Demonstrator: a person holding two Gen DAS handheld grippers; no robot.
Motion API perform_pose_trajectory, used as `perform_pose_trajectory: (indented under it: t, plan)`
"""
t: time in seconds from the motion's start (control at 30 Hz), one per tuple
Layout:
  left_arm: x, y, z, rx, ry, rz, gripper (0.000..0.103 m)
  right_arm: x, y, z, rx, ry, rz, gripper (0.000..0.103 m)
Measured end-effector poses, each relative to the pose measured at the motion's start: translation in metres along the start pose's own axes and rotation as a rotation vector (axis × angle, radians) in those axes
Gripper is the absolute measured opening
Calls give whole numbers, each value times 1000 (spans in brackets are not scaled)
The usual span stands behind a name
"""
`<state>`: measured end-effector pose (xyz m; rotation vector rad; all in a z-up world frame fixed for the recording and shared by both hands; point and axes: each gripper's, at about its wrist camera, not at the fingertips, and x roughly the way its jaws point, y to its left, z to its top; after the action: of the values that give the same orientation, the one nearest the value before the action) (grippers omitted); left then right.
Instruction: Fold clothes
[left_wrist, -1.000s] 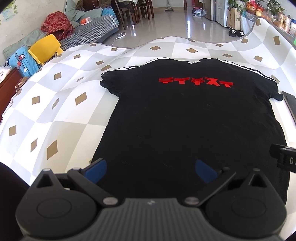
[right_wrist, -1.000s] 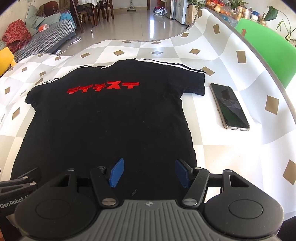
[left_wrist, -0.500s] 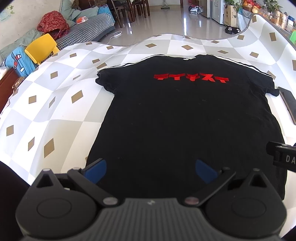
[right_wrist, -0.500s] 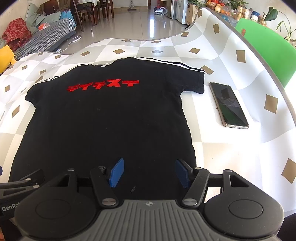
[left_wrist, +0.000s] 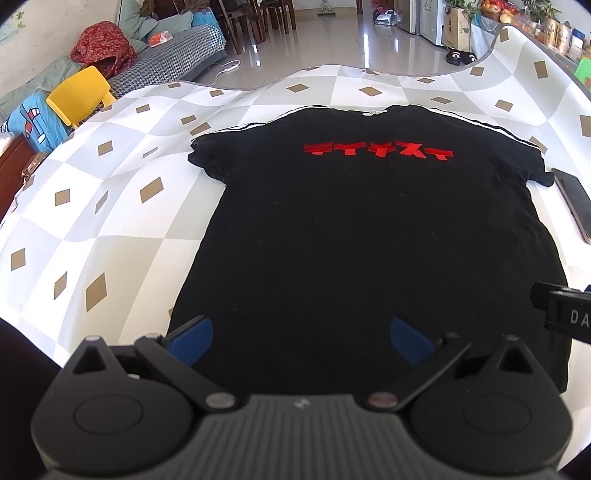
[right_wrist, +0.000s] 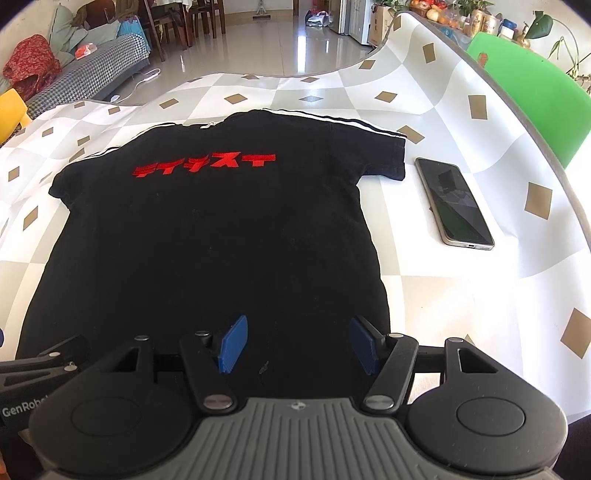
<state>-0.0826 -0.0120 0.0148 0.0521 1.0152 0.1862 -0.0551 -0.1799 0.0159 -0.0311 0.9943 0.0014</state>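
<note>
A black T-shirt (left_wrist: 369, 229) with red lettering lies spread flat on the counter (left_wrist: 110, 229), which wears a checked grey-and-white cloth. The shirt fills the middle of both frames, collar toward the top, hem at the bottom. The left gripper (left_wrist: 301, 338) hovers over the hem near the shirt's lower left corner, its blue pads spread wide with nothing between them. The right gripper (right_wrist: 299, 343) hangs over the hem toward the lower right, also parted and empty. A phone (right_wrist: 452, 203) lies just beside the right sleeve.

Phone (right_wrist: 453, 202) right of shirt (right_wrist: 214, 236)
</note>
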Motion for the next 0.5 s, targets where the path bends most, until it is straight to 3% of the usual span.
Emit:
perform_pose_trajectory:
  t: [0.5]
  plan:
    - [-3,0,-1,-5,-7,-1,103,0,0,-1,1,0,-1,61]
